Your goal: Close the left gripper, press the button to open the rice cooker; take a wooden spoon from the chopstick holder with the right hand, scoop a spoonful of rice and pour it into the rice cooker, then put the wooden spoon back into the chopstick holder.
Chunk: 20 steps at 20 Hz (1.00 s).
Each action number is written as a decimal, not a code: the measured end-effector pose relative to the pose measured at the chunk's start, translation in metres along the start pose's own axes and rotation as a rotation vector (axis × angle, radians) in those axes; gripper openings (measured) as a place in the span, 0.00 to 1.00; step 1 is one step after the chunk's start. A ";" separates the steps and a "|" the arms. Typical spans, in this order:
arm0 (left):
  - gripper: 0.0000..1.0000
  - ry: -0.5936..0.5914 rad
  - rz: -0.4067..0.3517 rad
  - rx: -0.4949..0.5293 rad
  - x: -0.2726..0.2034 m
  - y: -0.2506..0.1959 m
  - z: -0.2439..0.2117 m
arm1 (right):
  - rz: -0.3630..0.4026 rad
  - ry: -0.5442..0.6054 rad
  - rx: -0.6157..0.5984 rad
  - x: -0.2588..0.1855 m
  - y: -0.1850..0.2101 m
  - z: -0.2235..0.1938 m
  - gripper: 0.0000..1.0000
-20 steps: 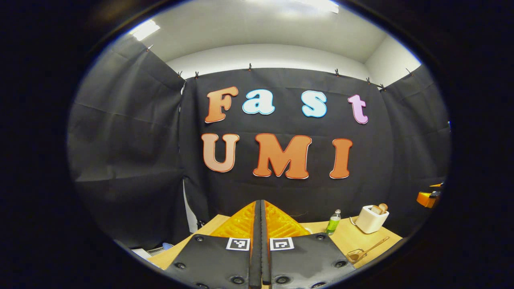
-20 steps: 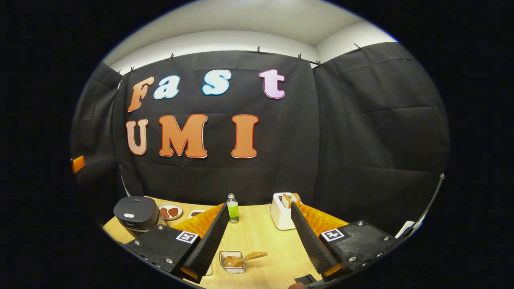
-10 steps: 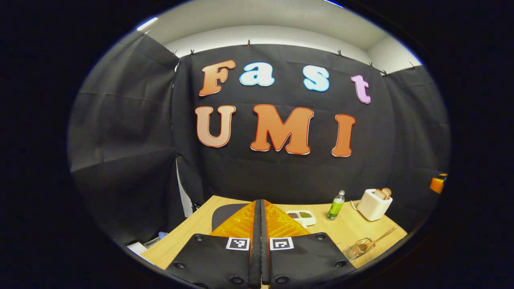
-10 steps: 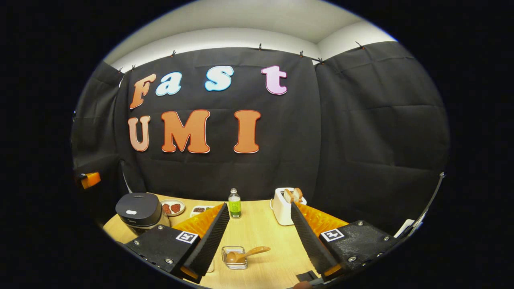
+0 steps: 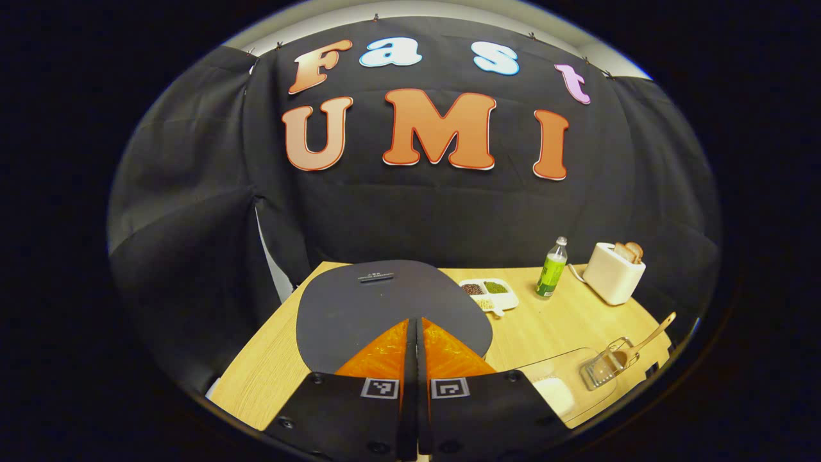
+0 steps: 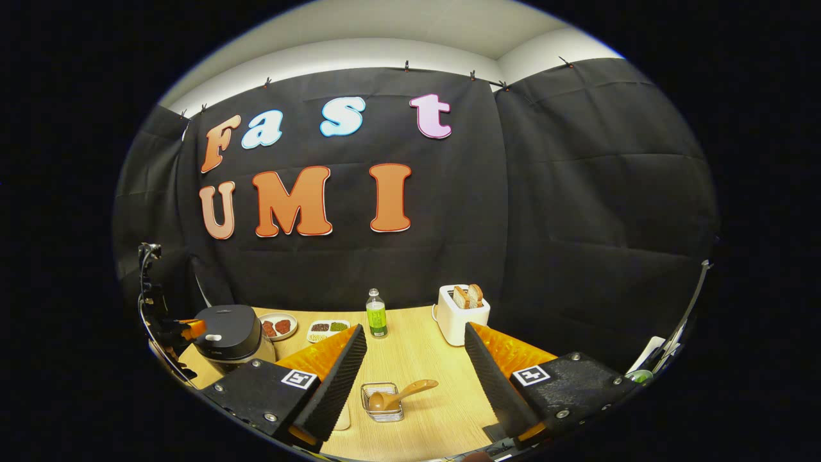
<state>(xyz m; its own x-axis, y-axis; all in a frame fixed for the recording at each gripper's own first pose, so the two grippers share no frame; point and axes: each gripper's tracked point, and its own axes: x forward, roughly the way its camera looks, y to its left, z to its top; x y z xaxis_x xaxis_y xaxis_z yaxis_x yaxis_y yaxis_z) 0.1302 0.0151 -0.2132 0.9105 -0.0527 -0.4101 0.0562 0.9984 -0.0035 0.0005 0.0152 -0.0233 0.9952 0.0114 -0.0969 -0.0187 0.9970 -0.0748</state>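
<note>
Left claw (image 5: 415,333) (clenched) has dropped over the rice cooker (image 5: 391,308) lid; right claw (image 6: 415,359) stays released

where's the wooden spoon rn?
In the right gripper view the wooden spoon lies in the wire chopstick holder on the table, straight ahead between the open jaws, nearer than the toaster.

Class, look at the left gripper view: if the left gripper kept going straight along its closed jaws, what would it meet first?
Most likely the rice cooker's dark, closed lid, just ahead of the left gripper; the gap is unclear.
</note>
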 end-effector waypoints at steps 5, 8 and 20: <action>0.00 0.101 -0.028 -0.039 0.001 -0.007 -0.028 | -0.009 0.027 0.004 0.001 -0.003 -0.008 0.95; 0.05 0.070 -0.028 -0.051 0.006 -0.003 -0.024 | -0.016 0.036 -0.004 0.002 -0.005 -0.012 0.95; 0.05 0.090 0.066 0.046 -0.019 0.006 -0.019 | 0.002 0.002 -0.014 -0.004 -0.002 -0.009 0.95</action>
<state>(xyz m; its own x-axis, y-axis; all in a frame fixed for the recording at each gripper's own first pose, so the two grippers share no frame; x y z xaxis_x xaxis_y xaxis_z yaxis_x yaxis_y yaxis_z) 0.1054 0.0229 -0.2229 0.8725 0.0171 -0.4883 0.0181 0.9976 0.0674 -0.0039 0.0123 -0.0317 0.9950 0.0137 -0.0994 -0.0226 0.9958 -0.0886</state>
